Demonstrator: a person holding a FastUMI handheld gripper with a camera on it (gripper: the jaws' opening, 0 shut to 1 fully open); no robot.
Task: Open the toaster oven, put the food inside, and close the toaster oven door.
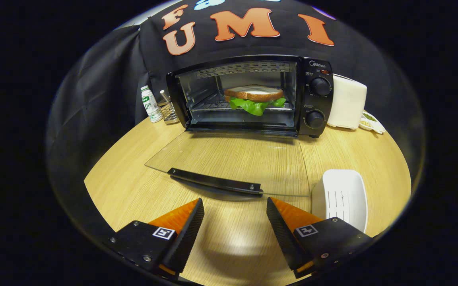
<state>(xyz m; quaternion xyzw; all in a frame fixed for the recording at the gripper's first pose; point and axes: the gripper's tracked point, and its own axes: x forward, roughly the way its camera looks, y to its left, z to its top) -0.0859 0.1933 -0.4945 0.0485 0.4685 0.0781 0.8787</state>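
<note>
A black toaster oven [312,97] stands at the back of the wooden table [133,186]. Its glass door [233,159] lies folded down flat toward me, with the black handle [215,182] at the door's near edge. Inside, on the wire rack, sits a sandwich [255,98] of brown bread with green lettuce hanging out. My gripper [235,206] hovers above the table just short of the door handle. Its fingers are spread wide apart and hold nothing.
An empty white tray [340,196] lies on the table just right of the right finger. Left of the oven stand a small white bottle [150,104] and a wire holder [168,111]. A white appliance [346,103] and small dishes [370,121] sit to its right.
</note>
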